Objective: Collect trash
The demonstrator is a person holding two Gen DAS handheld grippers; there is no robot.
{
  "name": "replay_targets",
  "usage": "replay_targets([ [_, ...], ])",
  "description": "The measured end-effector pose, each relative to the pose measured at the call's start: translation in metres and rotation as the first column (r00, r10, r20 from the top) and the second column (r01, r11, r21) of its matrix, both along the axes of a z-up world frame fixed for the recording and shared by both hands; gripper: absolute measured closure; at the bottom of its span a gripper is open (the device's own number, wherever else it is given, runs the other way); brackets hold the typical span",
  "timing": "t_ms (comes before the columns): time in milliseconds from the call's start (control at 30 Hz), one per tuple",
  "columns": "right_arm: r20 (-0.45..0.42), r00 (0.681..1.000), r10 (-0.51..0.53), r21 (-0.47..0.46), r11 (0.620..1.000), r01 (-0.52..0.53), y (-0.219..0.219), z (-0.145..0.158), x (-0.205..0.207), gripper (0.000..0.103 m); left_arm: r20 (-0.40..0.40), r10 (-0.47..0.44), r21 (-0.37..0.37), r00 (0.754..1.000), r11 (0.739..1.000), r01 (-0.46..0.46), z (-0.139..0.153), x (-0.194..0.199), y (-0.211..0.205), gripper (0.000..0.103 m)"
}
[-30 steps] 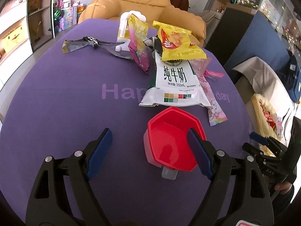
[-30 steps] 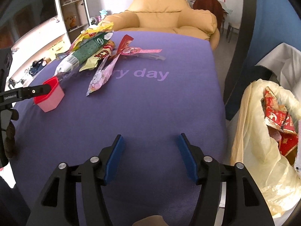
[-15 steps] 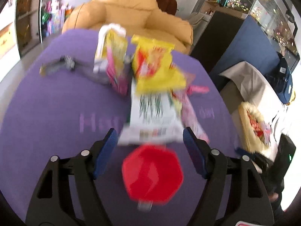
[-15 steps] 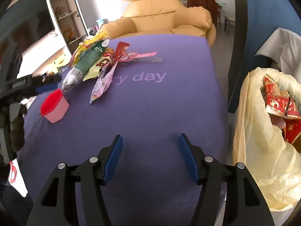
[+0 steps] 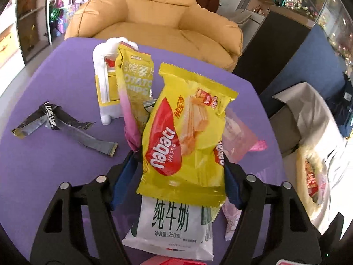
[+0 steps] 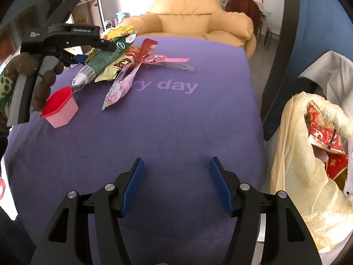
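Wafer bag [image 5: 185, 130], yellow, lies atop the trash heap on the purple surface [image 5: 50, 154], over a milk pouch [image 5: 169, 227]. My left claw [image 5: 178, 176] straddles the wafer bag, its jaws closing, pads not yet pressing it. My right claw [image 6: 176, 185] hangs spread and empty, well apart from the wafer bag, beside a trash sack [image 6: 286, 154]. A red cup [image 6: 60, 108] stands near the wafer bag.
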State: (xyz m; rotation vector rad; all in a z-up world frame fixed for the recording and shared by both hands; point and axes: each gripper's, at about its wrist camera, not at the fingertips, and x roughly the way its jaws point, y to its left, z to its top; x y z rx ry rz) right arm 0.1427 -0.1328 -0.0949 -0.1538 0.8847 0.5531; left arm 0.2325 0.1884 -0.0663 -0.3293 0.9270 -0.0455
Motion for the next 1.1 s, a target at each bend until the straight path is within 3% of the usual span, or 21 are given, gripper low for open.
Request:
replay_targets([
  [100,-0.008,1.000,0.000,0.007,1.000,0.000,0.000,0.001,0.003,0.045,0.035,-0.030,0.028,0.999,0.999,0.029,0.005,-0.013,-0.001,0.049],
  [233,-0.044,0.999,-0.005,0.074,0.997,0.008,0.001,0.010,0.018,0.045,0.065,-0.076,0.026,0.995,0.997,0.075,0.014,-0.038,-0.001,0.049],
  [467,-0.009,1.000,-0.019,0.132,0.991,0.020,0.022,0.041,0.044,0.045,0.110,-0.142,0.036,0.984,0.990,0.139,0.028,-0.067,0.001,0.041],
  [700,0.052,0.996,0.078,0.154,0.984,-0.085,0.086,0.071,0.054,0.045,0.143,-0.050,0.016,0.988,0.999,0.049,0.029,-0.087,0.036,0.038],
  [767,0.046,0.995,0.090,0.159,0.983,-0.096,0.106,0.071,0.061,0.047,0.157,-0.019,0.003,0.987,1.000,0.019,0.028,-0.094,0.050,0.036],
  [867,0.020,0.994,0.107,0.143,0.984,-0.108,0.137,0.068,0.077,0.061,0.175,-0.009,-0.010,0.985,1.000,0.011,0.027,-0.104,0.062,0.033],
  [1100,-0.006,0.995,0.098,0.084,0.992,-0.097,0.191,0.058,0.118,0.061,0.187,-0.013,-0.039,0.982,0.999,0.021,0.017,-0.111,0.073,0.032],
])
